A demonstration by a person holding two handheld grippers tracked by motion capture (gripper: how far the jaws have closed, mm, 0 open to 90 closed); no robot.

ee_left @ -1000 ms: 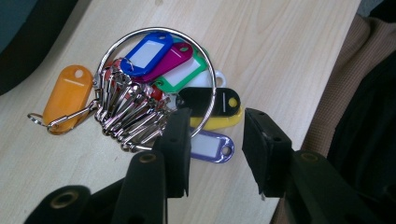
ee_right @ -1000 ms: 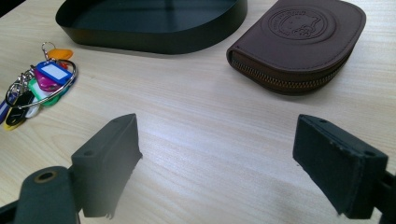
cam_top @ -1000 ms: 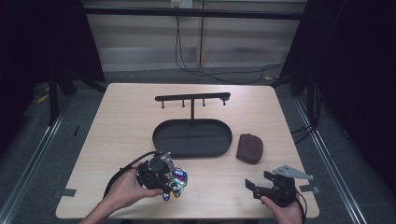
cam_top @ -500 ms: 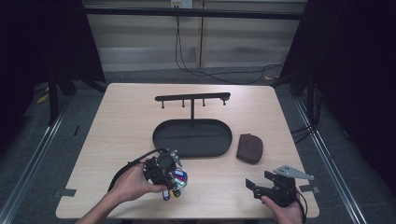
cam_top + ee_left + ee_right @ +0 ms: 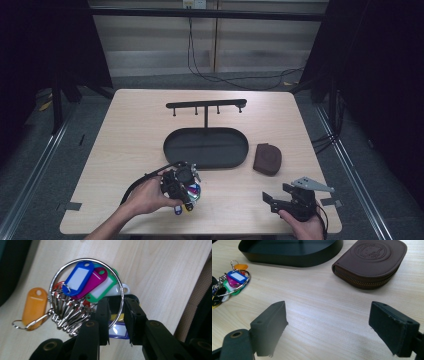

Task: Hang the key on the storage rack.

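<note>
A bunch of keys with coloured tags (image 5: 77, 277) on a big metal ring lies near the table's front left (image 5: 195, 191), and also shows in the right gripper view (image 5: 234, 277). My left gripper (image 5: 116, 312) points down onto it (image 5: 188, 194). Its jaws have just been closing, with the ring's wire between them. A gap still shows beside the wire, so the pads are not pressing. At the front right, my right gripper (image 5: 278, 195) stands wide open (image 5: 327, 315) over bare wood, holding nothing.
A black oval tray (image 5: 206, 147) sits mid-table, its wall (image 5: 287, 258) just beyond the keys. Behind it stands a black rack with hooks (image 5: 206, 105). A brown zipped wallet (image 5: 267, 159) lies right of the tray (image 5: 372, 260).
My left hand has shifted slightly right and down onto the key bunch. The right gripper has stayed in place.
</note>
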